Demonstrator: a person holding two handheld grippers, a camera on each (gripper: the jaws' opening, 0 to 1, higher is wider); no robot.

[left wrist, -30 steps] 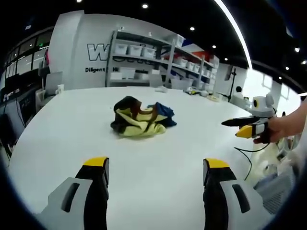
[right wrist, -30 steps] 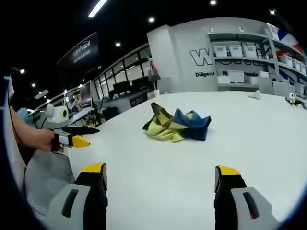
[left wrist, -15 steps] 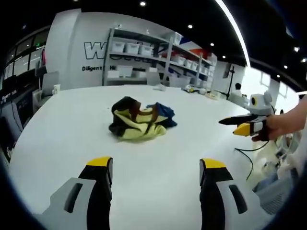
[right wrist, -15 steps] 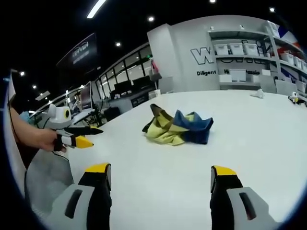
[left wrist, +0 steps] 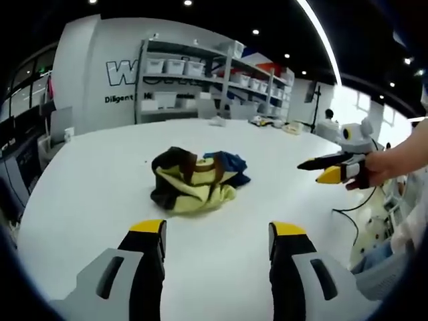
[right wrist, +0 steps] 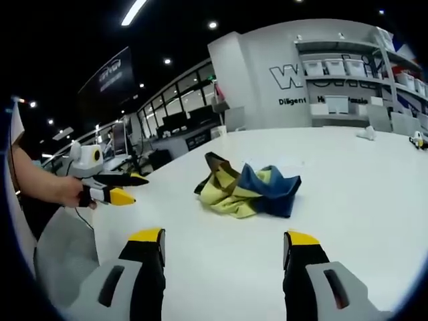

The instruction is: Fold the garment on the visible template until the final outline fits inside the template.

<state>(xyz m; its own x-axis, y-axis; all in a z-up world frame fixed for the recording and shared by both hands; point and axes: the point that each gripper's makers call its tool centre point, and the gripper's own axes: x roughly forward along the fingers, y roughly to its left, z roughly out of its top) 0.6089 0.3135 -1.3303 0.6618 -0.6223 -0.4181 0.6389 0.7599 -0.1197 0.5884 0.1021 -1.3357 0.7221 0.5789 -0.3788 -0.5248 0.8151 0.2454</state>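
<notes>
1. One garment (left wrist: 196, 178) lies crumpled in a heap on the white table (left wrist: 87, 167), with yellow, dark blue and black parts.
2. I hold two grippers. My left gripper (left wrist: 215, 234) is released, its two jaws wide apart above the table, near the garment and not touching it.
3. My right gripper (right wrist: 223, 242) is released too, holding nothing.
4. One shelf rack (left wrist: 194, 80) with white bins stands behind.

Lab or warehouse hall, bin-stocked shelving (left wrist: 200, 73), wall lettering (right wrist: 294, 75), desks
</notes>
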